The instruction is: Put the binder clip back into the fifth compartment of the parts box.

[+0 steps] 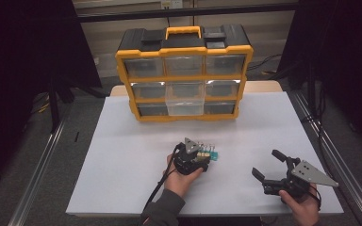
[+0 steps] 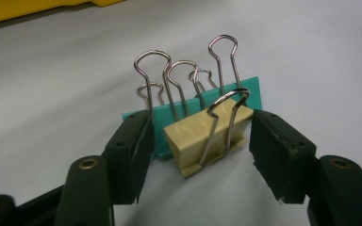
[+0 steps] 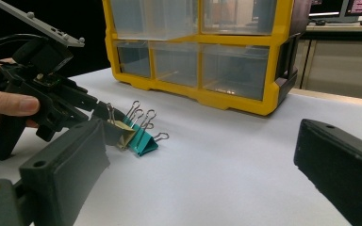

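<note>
Cream binder clip (image 2: 202, 136) flat on the white table (image 1: 122, 155), near the middle, in front of the yellow drawer organizer (image 1: 184, 75) and well apart from it. Touching a teal binder clip (image 2: 250, 92) right behind it, wire handles standing up in a tangle. Left gripper (image 1: 203, 159) low over the table, jaws partly open and straddling the cream clip: one jaw against the teal body's edge, the other just beside the cream body with a sliver of gap, nothing gripped yet. Right gripper (image 1: 265, 163) parked off to the right, jaws wide apart, holding nothing. Step in hand, judged: pinching the cream clip. To do it well: centre the pads on the cream body's side faces, not on the wire loops; shift slightly off the teal clip so it does not get clamped along; close squarely, then lift straight up to free tangled handles. Risk: a skewed squeeze popping the clip sideways. Counts: one cream clip; at least one teal clip, exact number hard to tell from the overlapping loops; two grippers; nine drawers in three rows of three, middle one (image 1: 185, 101) pulled out.
</note>
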`<move>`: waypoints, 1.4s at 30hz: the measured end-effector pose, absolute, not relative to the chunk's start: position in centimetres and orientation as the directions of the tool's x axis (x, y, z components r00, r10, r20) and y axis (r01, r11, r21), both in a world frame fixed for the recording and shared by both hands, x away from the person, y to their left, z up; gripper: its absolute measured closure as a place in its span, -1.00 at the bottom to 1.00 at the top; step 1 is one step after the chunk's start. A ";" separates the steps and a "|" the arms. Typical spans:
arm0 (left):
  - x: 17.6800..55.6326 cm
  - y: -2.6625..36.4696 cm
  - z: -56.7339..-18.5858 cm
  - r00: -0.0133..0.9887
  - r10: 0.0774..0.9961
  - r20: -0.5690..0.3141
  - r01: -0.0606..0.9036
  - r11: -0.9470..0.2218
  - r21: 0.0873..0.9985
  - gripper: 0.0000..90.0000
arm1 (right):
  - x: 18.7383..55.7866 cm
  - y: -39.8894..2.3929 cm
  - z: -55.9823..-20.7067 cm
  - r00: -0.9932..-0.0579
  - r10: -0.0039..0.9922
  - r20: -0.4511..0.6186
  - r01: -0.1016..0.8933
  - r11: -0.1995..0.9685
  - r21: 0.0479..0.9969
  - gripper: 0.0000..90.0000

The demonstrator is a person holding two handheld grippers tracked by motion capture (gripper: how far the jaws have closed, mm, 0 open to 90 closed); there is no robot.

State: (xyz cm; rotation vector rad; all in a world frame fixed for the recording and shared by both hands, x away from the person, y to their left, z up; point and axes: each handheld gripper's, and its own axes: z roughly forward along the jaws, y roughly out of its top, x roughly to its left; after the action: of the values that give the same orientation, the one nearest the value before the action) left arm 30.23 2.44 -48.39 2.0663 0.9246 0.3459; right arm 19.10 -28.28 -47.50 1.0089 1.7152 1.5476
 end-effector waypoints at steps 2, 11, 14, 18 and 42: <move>30.2 2.4 -48.4 0.692 0.717 -0.079 0.490 -0.386 0.781 -0.06 | 19.1 -28.3 -47.5 -0.524 0.850 0.052 0.139 0.025 0.990 -0.94; 30.4 3.1 -48.1 0.712 0.698 -0.079 0.489 -0.413 0.768 0.04 | 19.1 -28.3 -47.5 -0.525 0.849 0.051 0.135 0.024 0.990 -0.94; 30.4 3.1 -48.1 0.713 0.697 -0.078 0.488 -0.413 0.769 0.04 | 19.1 -28.3 -47.5 -0.527 0.849 0.050 0.133 0.024 0.991 -0.94; 30.3 2.9 -48.3 0.699 0.710 -0.093 0.498 -0.389 0.775 -0.08 | 19.1 -28.3 -47.5 -0.526 0.849 0.051 0.135 0.024 0.991 -0.94; 29.9 4.4 -47.2 0.716 0.684 -0.142 0.489 -0.346 0.801 0.11 | 19.1 -28.3 -47.4 -0.527 0.849 0.044 0.131 0.030 0.991 -0.94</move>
State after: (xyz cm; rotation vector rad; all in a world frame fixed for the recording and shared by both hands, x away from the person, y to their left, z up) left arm 29.91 4.38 -47.22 2.0161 0.8943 0.2718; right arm 19.08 -28.34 -47.43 0.9981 1.7167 1.5486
